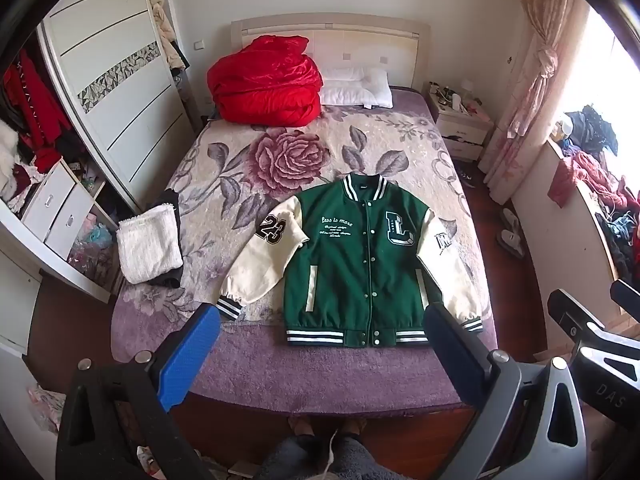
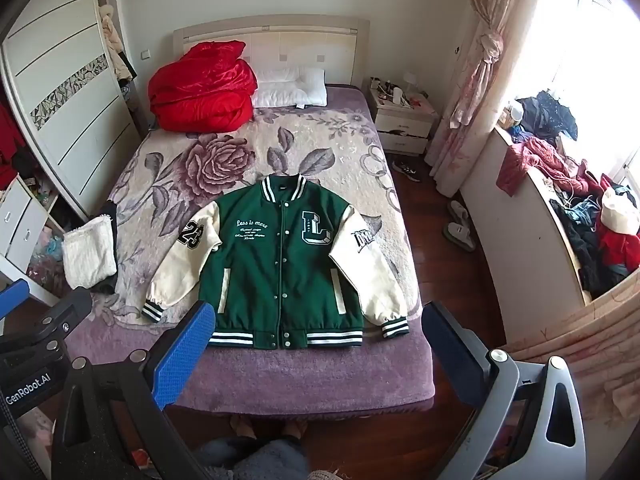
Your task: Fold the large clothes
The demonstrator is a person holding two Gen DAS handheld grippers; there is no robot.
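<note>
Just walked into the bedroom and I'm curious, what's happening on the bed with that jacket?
A person standing at the foot of the bed holds a gripper in each hand. The left gripper and right gripper are both open, above the bed's near edge, holding nothing. A green varsity jacket lies flat, snapped shut, sleeves spread, not yet folded. A white folded cloth sits near the left edge.

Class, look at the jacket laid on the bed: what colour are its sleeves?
Cream, on the jacket sleeves; the right wrist view shows both best.

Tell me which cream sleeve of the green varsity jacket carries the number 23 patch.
The cream sleeve at picture-left, angled outward from the green varsity jacket; the other sleeve shows white lettering instead.
</note>
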